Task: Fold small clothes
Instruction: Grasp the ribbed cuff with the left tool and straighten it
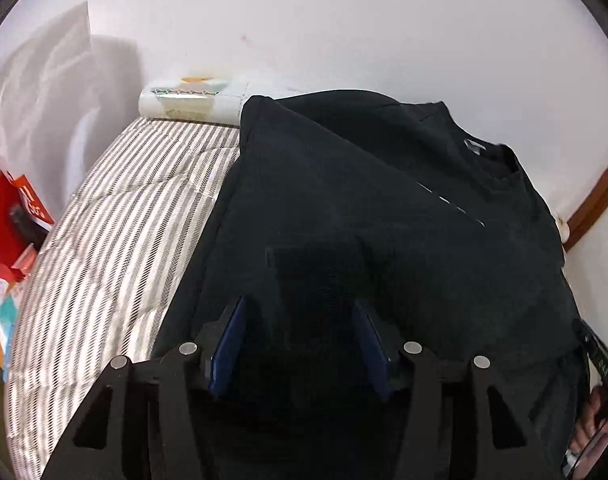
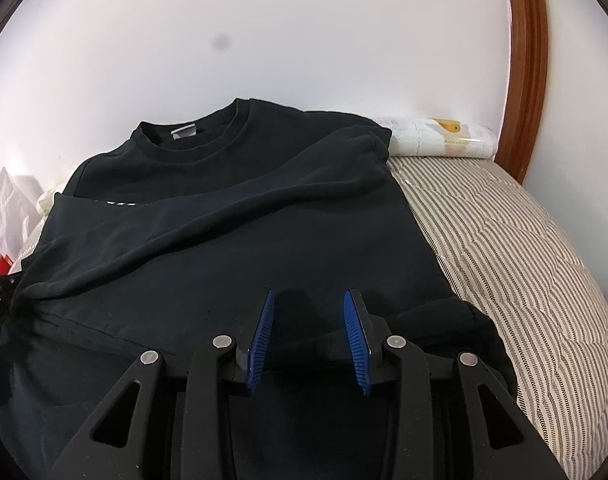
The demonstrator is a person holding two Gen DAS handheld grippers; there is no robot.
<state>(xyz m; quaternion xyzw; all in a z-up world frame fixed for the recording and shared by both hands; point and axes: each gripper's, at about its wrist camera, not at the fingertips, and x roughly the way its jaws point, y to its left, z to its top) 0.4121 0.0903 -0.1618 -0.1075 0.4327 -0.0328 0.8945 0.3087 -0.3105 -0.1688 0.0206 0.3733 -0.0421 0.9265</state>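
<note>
The black T-shirt (image 2: 231, 216) lay on the striped bed (image 2: 516, 248), one side already folded across. Both the left gripper (image 1: 304, 344) and the right gripper (image 2: 310, 336) hung spread over it, pinching nothing. Next probably came gripping the hem. Only the left view showed red boxes (image 1: 7, 216).

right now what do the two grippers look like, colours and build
Both are matte black two-finger frames with triangular cut-outs in the linkage arms and round silver pivot pins. The left gripper carries dark navy pads that look smooth in the dim view. The right gripper has brighter blue pads with fine ridges. No cables or markings show on either.
</note>
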